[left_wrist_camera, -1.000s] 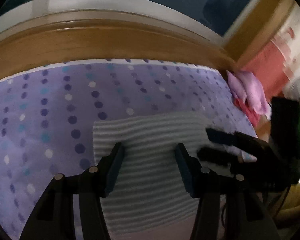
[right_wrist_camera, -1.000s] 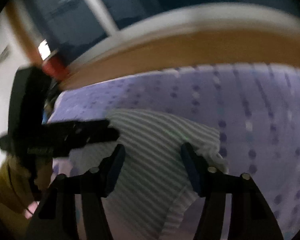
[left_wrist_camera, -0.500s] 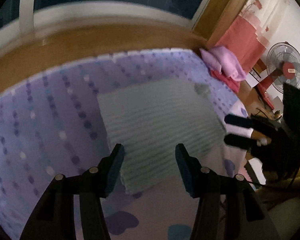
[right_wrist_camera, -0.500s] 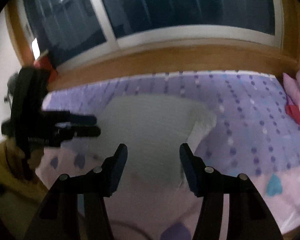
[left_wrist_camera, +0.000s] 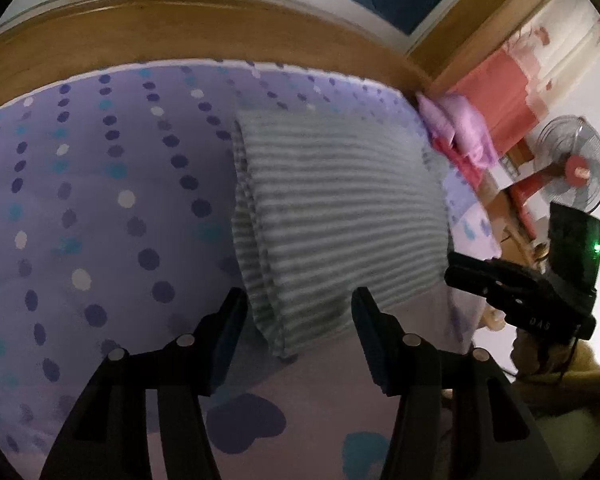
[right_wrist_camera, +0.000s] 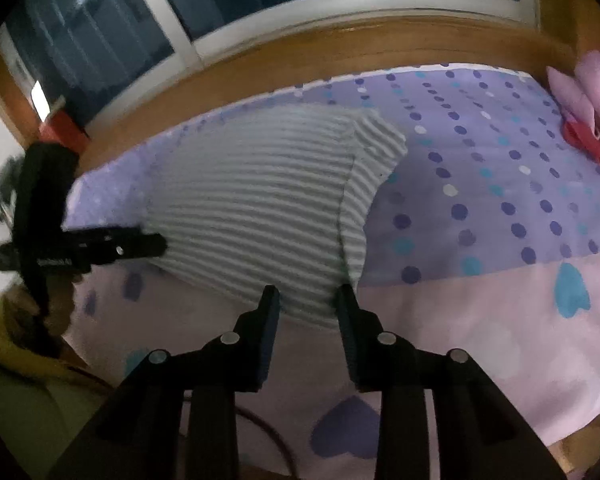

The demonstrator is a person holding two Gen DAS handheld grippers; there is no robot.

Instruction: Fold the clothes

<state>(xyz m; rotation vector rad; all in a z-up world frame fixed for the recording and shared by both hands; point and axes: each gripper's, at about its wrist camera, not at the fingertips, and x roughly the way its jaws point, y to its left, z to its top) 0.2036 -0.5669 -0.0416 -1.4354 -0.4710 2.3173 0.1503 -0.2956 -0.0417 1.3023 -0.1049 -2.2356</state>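
Right wrist view is showing the right gripper (right_wrist_camera: pixel 306 300) closing its jaws over the near hem of the striped garment (right_wrist_camera: pixel 256 204), with cloth lying between the fingers but the pads not yet pressing it. The left gripper (left_wrist_camera: pixel 298 304) is hanging with its fingers spread and nothing grasped, its tips framing the garment's near corner where several folded layers are stacking up. The garment is lying partly folded on the bed (right_wrist_camera: pixel 500 184), reaching from near the bed's front edge toward the wooden ledge (right_wrist_camera: pixel 380 46) at the far edge.

To do this step well, each gripper is probably needing to pinch every layer at its own near corner, then carry both corners together toward the far edge so the fold is landing square.

Open room is lying across the dotted sheet to the garment's right in this view; the pink pillows (right_wrist_camera: pixel 584 92) at the bed's right end are sitting well apart. Little spare sheet is showing between the hem and the front edge.
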